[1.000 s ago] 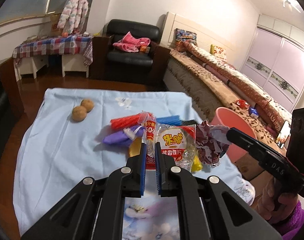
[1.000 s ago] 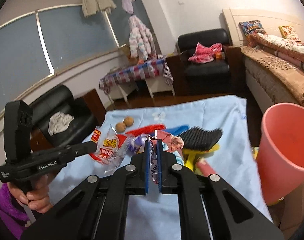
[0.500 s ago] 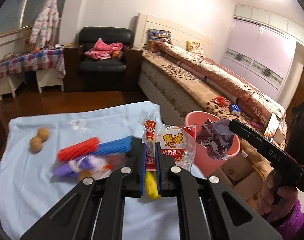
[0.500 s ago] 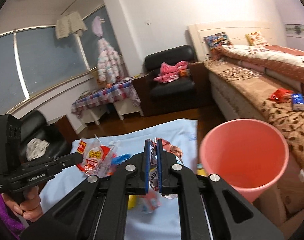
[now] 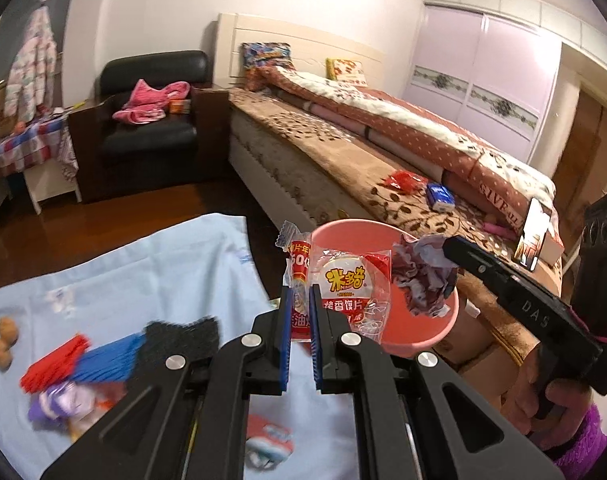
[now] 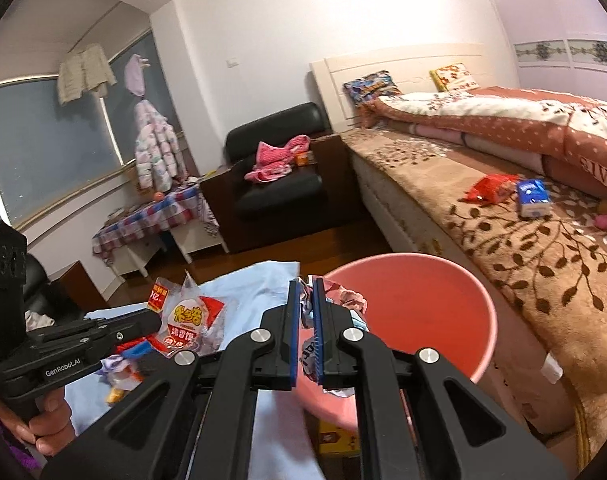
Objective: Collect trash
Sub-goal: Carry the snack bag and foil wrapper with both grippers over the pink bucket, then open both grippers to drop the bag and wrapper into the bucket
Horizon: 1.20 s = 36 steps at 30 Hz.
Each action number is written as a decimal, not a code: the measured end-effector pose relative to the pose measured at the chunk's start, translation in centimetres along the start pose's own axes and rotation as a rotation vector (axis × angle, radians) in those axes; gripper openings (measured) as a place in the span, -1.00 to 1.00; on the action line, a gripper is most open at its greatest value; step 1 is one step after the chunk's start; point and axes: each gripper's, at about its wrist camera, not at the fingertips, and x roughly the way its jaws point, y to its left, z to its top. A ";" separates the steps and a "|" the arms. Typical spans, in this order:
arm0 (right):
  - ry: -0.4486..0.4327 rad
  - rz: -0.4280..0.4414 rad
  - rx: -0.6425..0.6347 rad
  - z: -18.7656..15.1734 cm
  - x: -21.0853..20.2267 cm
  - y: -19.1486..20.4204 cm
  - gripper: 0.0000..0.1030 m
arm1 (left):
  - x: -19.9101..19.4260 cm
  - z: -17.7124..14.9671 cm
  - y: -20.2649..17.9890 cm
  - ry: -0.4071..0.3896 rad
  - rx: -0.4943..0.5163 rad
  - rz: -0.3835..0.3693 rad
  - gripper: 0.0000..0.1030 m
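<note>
My left gripper (image 5: 299,294) is shut on a clear snack bag (image 5: 345,284) with a red and yellow label, which hangs over the near rim of the pink bucket (image 5: 421,338). The same snack bag (image 6: 187,326) appears at the left of the right wrist view, held by the left gripper (image 6: 155,322). My right gripper (image 6: 308,286) is shut on a crumpled purple-and-white wrapper (image 6: 345,300) at the near edge of the pink bucket (image 6: 415,300). In the left wrist view that crumpled wrapper (image 5: 421,276) hangs from the right gripper (image 5: 449,246) above the bucket.
The table's light blue cloth (image 5: 123,276) carries red, blue and black brushes (image 5: 115,354), a purple wrapper (image 5: 59,400), two brown nuts (image 5: 3,340). A bed (image 5: 383,160) runs behind the bucket, a black armchair (image 5: 151,120) beyond. Cardboard boxes (image 5: 475,356) sit under the bucket.
Both grippers have swung right from over the table to the pink bucket, carrying the snack bag and the crumpled wrapper. The bucket now sits directly behind both pieces of trash.
</note>
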 end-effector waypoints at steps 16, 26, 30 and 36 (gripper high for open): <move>0.097 -0.047 0.090 -2.1 3.0 -5.0 -0.87 | 8.3 -0.1 -4.7 0.107 0.069 -0.030 -0.80; 0.155 -0.067 0.126 -2.3 3.9 -5.3 -0.85 | 7.5 0.1 -4.0 0.092 0.051 -0.064 -0.49; 0.155 -0.070 0.120 -2.3 3.8 -4.9 -0.51 | 6.2 0.3 -3.4 0.070 0.042 -0.067 -0.45; 0.135 -0.070 0.095 -1.7 3.0 -3.5 -0.35 | 3.6 0.4 -1.9 0.037 0.008 -0.060 -0.43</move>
